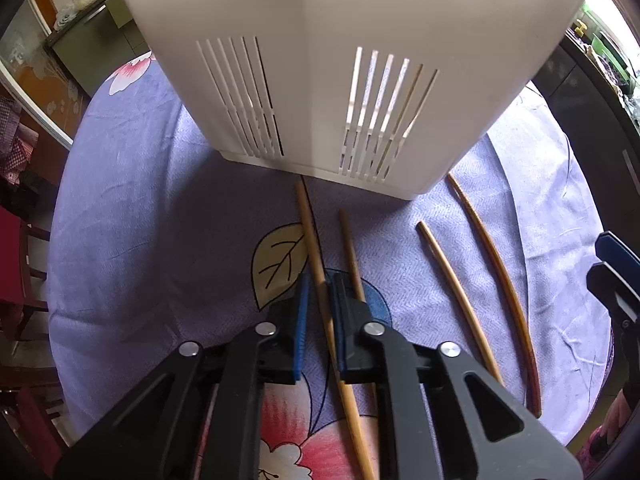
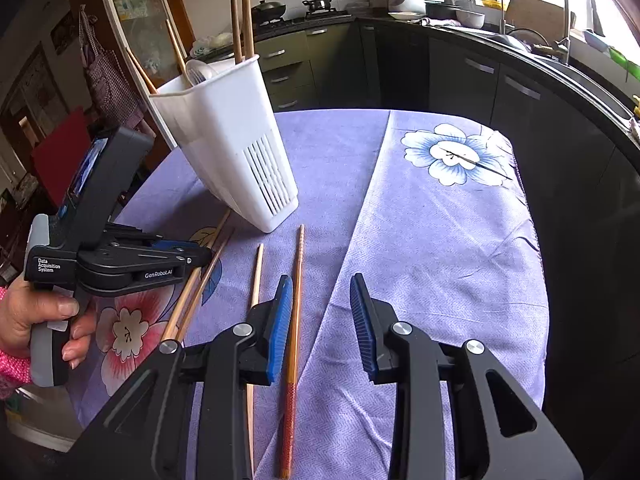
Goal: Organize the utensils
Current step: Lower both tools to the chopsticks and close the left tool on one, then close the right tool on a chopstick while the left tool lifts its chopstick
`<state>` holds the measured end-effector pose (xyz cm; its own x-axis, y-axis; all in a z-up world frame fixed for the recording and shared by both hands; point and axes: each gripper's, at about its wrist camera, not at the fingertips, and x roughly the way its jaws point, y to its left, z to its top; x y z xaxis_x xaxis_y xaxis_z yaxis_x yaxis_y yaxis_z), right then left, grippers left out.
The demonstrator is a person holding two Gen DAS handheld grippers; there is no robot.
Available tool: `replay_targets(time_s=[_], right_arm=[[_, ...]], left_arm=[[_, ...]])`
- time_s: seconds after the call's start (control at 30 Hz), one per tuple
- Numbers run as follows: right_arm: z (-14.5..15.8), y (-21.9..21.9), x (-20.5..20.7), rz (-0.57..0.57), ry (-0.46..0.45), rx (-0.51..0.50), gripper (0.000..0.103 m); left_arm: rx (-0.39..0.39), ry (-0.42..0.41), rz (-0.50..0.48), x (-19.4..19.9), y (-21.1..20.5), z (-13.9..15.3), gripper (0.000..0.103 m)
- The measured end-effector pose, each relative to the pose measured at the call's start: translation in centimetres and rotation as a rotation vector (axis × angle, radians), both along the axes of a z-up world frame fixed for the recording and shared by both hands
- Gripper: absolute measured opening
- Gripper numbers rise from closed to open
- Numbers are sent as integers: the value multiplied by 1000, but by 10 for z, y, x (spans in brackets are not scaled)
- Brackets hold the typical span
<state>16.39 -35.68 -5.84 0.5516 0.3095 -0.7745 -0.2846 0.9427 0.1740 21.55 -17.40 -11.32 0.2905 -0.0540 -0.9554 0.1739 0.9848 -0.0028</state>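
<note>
On purple cloth: L tongs (image 1: pixel 320 280) clamp pale chopstick (image 1: pixel 310 236); R tongs (image 2: pixel 320 292) agape, empty.

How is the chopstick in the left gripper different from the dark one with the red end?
The pale chopstick sits pinched between the left gripper's jaws; the dark chopstick lies free on the tablecloth, beside the right gripper's open jaws. The pale one is plain tan; the dark one is brown with a red patterned end. Both are thin and point toward the white holder.
</note>
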Motion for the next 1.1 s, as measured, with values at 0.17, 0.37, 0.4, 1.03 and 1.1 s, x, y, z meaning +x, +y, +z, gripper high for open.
replay_targets(time_s=[0.17,0.37,0.4,1.03,1.1], right_arm=[[-13,20,7,58,16,-51,30],[-32,41,19,107,47,-100,30],[-35,42,21,107,54,-105,30],[-56,59,47,86,79,-172,20],[-55,60,45,85,84,-174,13]], left_arm=[[-4,12,-28,-9,8,0,7],[3,22,-40,-19,27,1,6],[5,19,-40,-20,29,1,6],[-10,6,-61,-24,41,0,6],[-5,4,-62,-25,40,0,6]])
